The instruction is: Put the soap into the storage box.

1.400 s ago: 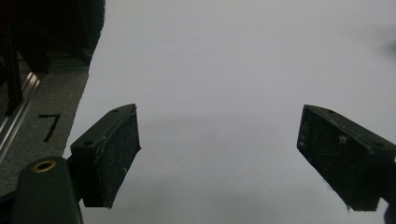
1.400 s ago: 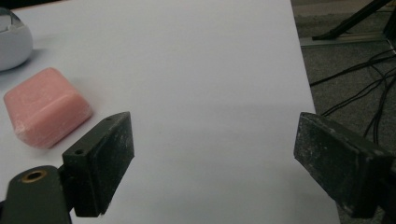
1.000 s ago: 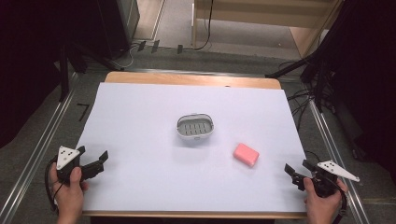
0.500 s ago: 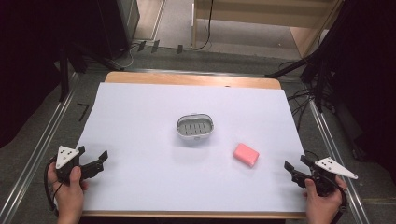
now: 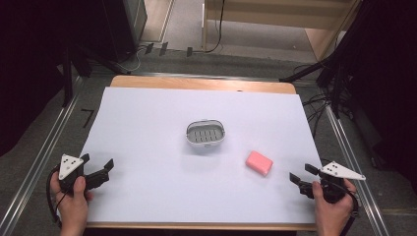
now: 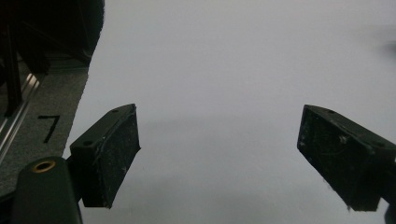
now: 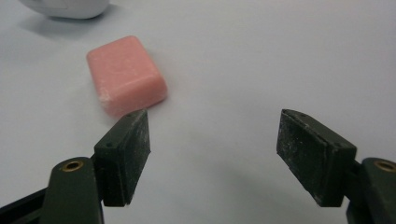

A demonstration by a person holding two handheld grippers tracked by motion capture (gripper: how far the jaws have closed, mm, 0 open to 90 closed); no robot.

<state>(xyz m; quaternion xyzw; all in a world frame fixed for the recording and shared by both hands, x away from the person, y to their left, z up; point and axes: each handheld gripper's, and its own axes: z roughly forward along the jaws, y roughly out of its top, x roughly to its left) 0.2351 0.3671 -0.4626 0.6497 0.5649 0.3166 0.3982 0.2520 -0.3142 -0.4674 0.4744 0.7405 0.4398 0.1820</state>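
Counting: one pink soap (image 5: 259, 162), one soap dish (image 5: 206, 133), two open grippers.

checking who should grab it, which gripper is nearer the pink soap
Right. The right gripper sits just right of the pink soap, apart from it, jaws open. The left gripper is far across the table at its left edge.

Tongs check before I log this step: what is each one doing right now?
Left tongs: open, nothing between them.
Right tongs: open, just reopened a little, empty; pink soap lies ahead, untouched.
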